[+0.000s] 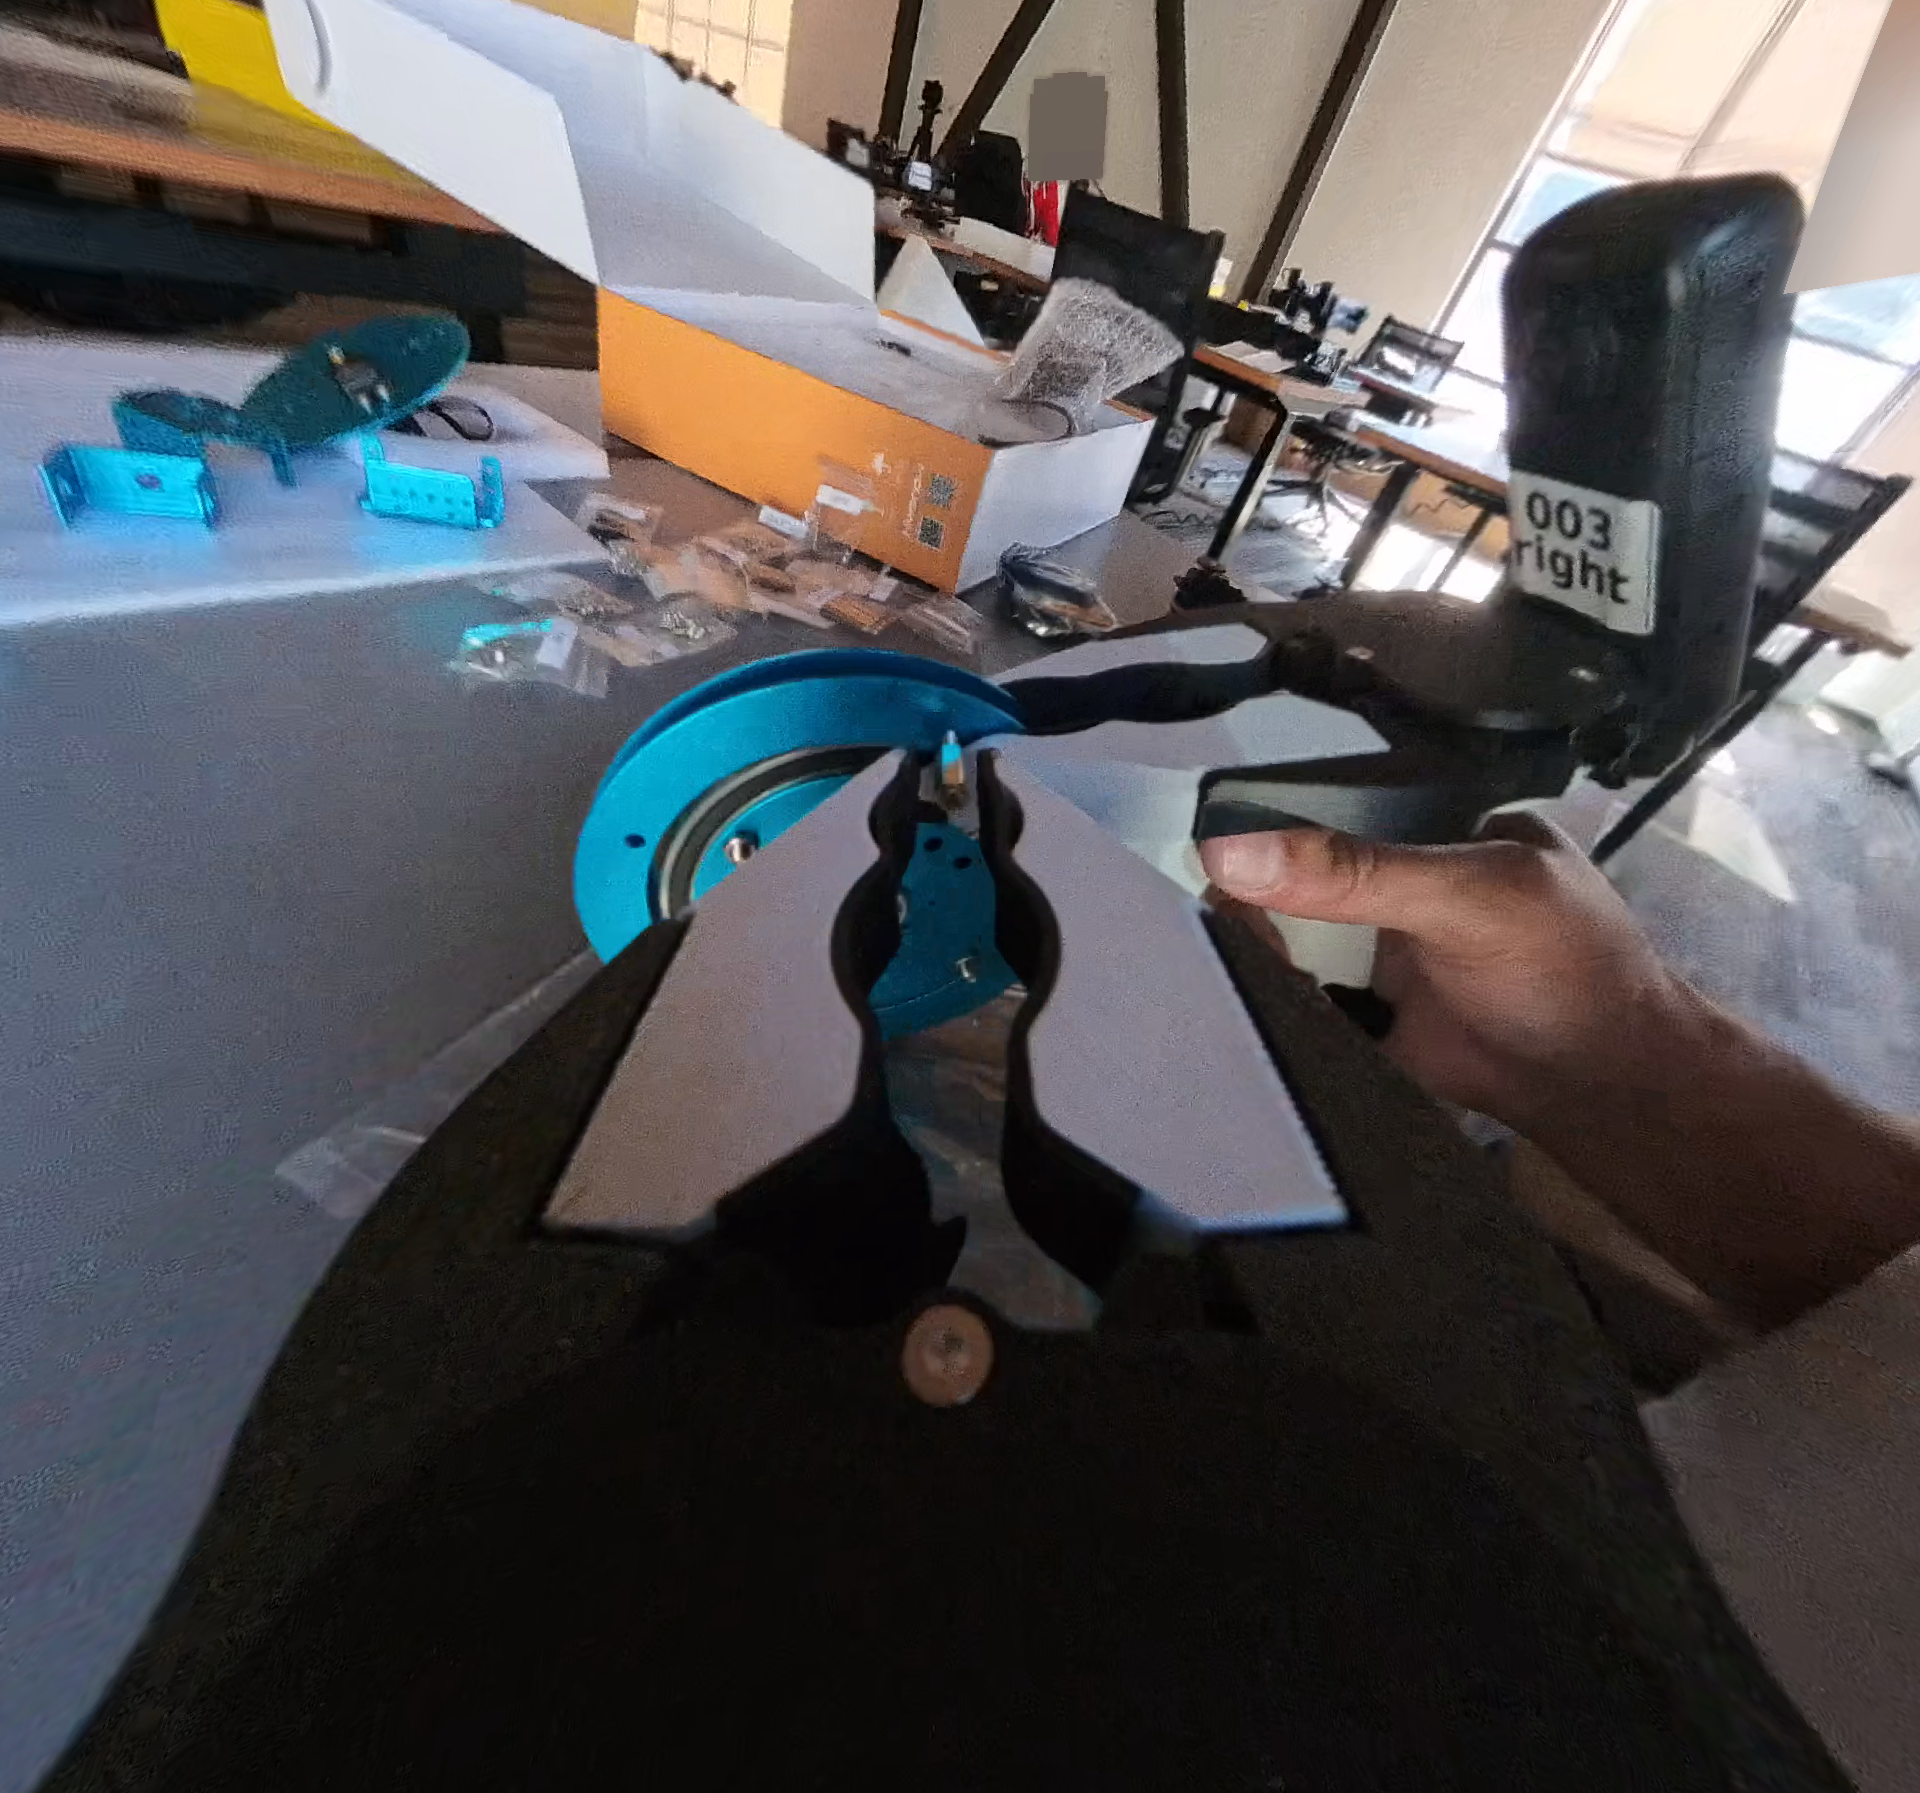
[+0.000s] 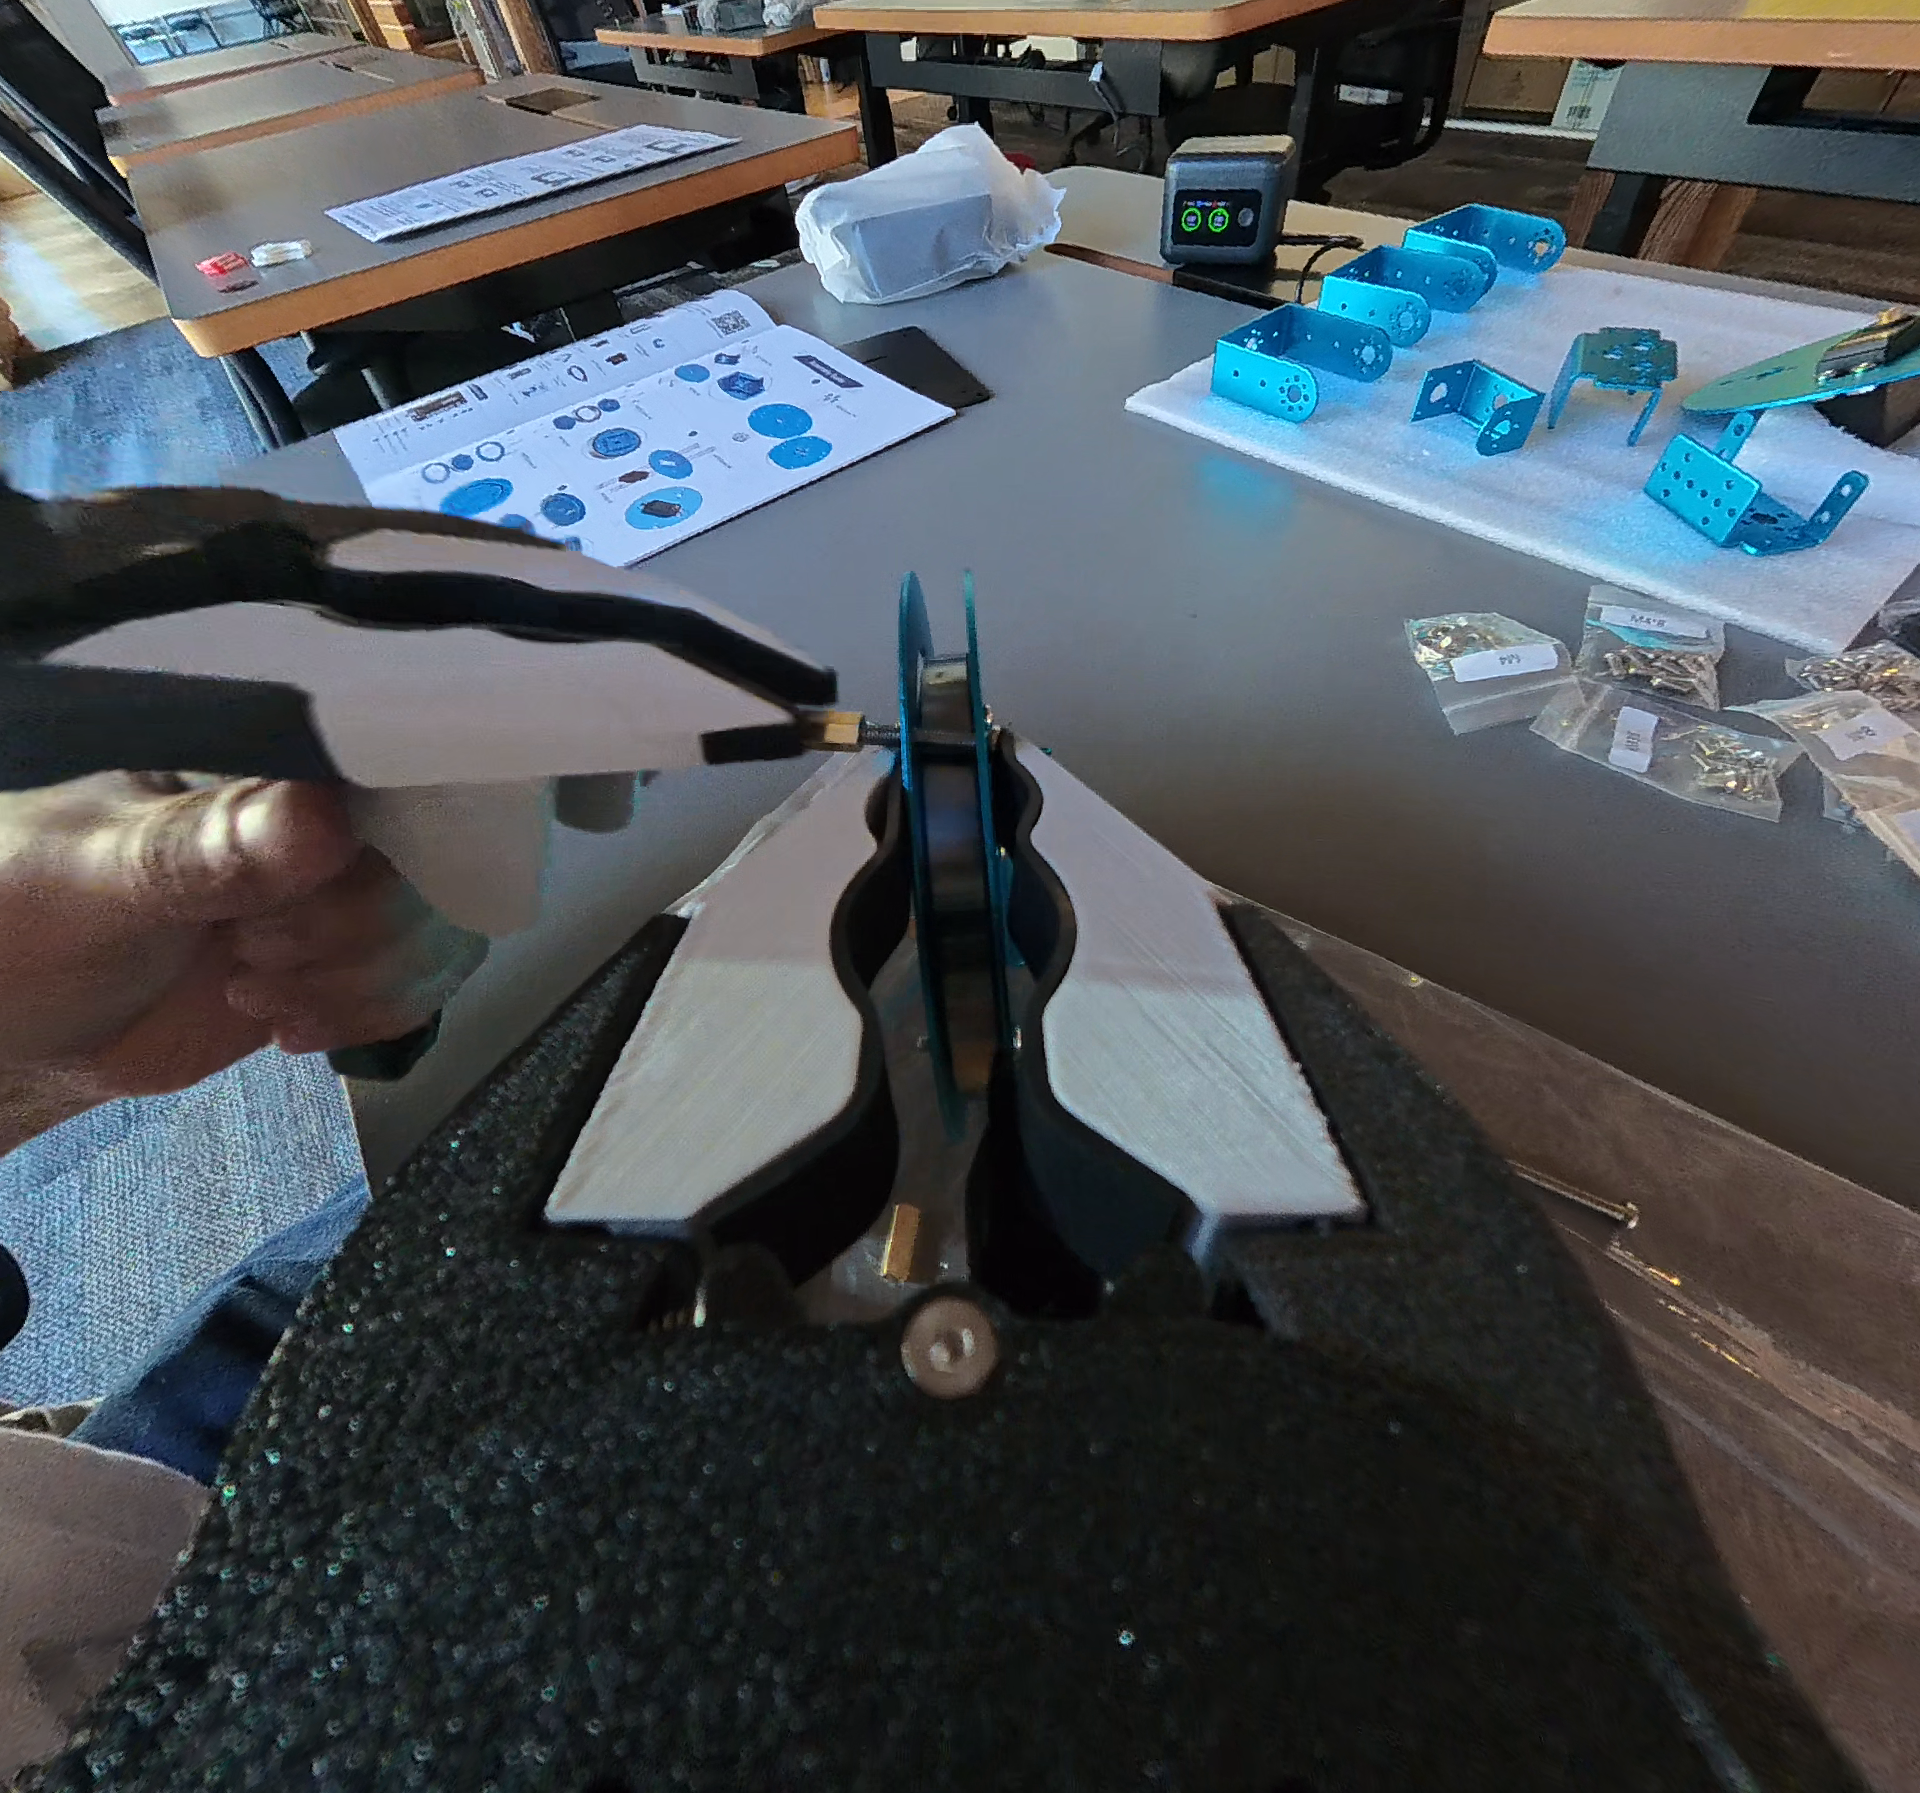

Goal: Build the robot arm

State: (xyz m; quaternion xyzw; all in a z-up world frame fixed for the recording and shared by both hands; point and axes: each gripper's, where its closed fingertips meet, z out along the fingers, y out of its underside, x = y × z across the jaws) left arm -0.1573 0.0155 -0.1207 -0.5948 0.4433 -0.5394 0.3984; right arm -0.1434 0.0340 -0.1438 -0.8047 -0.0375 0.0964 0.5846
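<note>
Blue disc assembly [image 2: 940, 860] held edge-on above the grey table [image 2: 1247, 600] by the clamped right gripper [image 2: 951, 777], left gripper [image 1: 951, 787] pinching a brass standoff [image 2: 831, 733] at its screw; misalignment could cross-thread or drop it.

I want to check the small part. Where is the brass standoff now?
The brass standoff is pinched at the left gripper's tips, against the blue disc assembly held edge-on by the right gripper.
</note>
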